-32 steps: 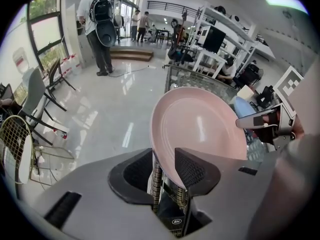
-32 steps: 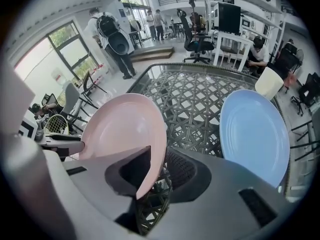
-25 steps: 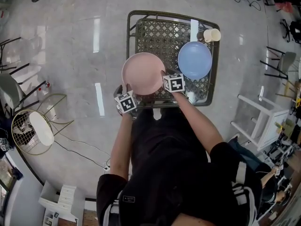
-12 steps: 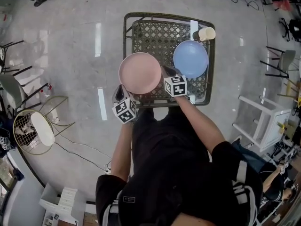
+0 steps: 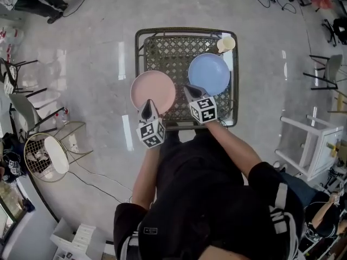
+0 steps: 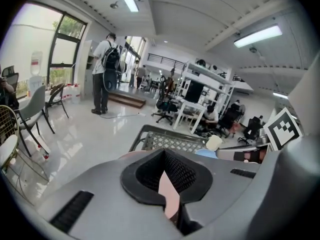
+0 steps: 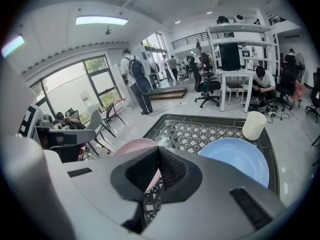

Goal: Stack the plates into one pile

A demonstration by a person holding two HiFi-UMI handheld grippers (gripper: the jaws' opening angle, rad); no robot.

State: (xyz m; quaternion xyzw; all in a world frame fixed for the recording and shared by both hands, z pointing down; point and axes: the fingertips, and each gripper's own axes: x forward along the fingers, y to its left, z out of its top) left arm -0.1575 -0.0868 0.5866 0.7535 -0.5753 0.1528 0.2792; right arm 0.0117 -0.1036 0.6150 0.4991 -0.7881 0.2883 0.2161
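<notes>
On the lattice table (image 5: 162, 45), taking twelve o'clock as the far side from us, the two plates lie side by side and not yet in a pile. The pink plate (image 5: 153, 90) sits toward eight o'clock, and from the head view its rim seems to reach the table's left rail. The blue plate (image 5: 209, 73) lies toward three o'clock, near the pink one but apart from it, with open lattice between them. A cream cup (image 5: 226, 44) stands in the one o'clock corner, right at the blue plate's far rim; we cannot tell whether they touch.

We have the left gripper (image 5: 147, 106) above the pink plate's six o'clock edge. Its jaws have just been closing and now stand clenched. Its own view shows only a sliver of pink through the notch under the pads, which we read as the plate lying beyond, not a grasp. The right gripper (image 5: 191, 91) hangs over the gap between the plates, at about seven o'clock from the blue one. Its jaws are likewise pressed together, with lattice and pink rim showing past them and nothing held.

We judge the stacking itself is still wholly ahead of us. One plate has to be taken by its rim, carried across and set down on the other. Neither gripper has a plate in hand for that at present.
</notes>
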